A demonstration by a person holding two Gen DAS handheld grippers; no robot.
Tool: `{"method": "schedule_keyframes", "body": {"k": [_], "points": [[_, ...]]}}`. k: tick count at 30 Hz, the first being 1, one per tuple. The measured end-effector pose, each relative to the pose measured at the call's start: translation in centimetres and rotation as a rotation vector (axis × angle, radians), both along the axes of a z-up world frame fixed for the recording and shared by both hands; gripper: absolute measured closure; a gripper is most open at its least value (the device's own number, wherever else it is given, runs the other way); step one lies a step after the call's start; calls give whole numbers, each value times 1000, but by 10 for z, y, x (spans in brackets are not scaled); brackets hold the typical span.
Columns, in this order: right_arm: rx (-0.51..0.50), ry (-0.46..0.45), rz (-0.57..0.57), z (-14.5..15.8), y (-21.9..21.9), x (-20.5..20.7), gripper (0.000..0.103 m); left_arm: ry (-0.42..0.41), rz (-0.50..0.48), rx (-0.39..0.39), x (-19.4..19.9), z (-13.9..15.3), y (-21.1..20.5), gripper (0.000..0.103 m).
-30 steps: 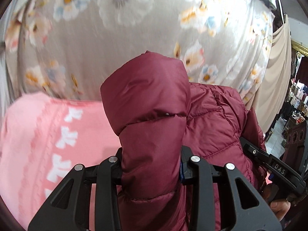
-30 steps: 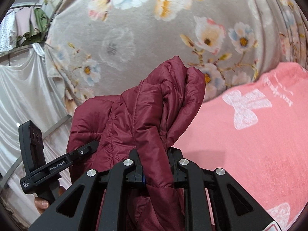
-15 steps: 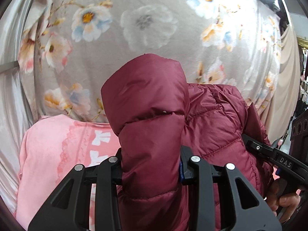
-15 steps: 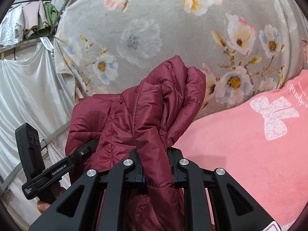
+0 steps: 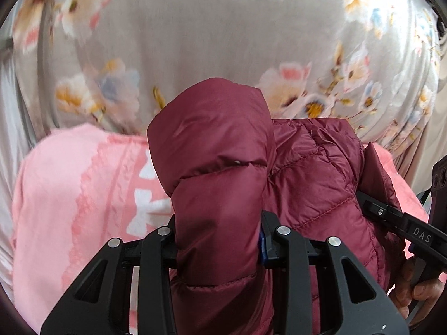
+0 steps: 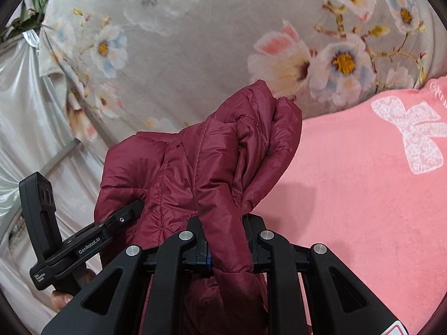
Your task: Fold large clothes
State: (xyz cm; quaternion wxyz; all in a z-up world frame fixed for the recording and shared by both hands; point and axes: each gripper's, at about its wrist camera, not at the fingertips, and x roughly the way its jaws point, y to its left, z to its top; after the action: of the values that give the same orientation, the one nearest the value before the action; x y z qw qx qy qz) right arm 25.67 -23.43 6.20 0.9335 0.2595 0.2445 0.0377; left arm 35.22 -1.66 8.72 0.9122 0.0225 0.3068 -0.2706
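I have the left gripper (image 5: 219, 248) clamped on a thick puffed fold of the maroon jacket (image 5: 315, 184) and the right gripper (image 6: 227, 247) pinching a thinner fold, so it hangs spread above the pink blanket (image 6: 363, 195). Since a second ago both have dropped toward the blanket; grips unchanged.

Your left gripper (image 5: 219, 247) is clamped on a thick fold of the maroon puffer jacket (image 5: 315, 184). Jacket bulges up over the pink blanket (image 5: 72, 195); floral sheet (image 5: 201, 42) behind. Your right gripper (image 5: 402, 224) bites the jacket's far edge, hand (image 5: 416, 293) below it.
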Motion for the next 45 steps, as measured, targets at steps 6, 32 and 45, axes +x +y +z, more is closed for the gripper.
{"method": "schedule_keyframes", "body": {"k": [6,32,45], "points": [[0,77,-7,-43,-5,30,88,66,-2,30,32,-44,-7,70],[-18,228,-57,-130,-20,71,70,213,115,67,85,-139,-9,36],[-175,192,-159,-63,-24,9,84,99,269,130,32,-66,30,23]]}}
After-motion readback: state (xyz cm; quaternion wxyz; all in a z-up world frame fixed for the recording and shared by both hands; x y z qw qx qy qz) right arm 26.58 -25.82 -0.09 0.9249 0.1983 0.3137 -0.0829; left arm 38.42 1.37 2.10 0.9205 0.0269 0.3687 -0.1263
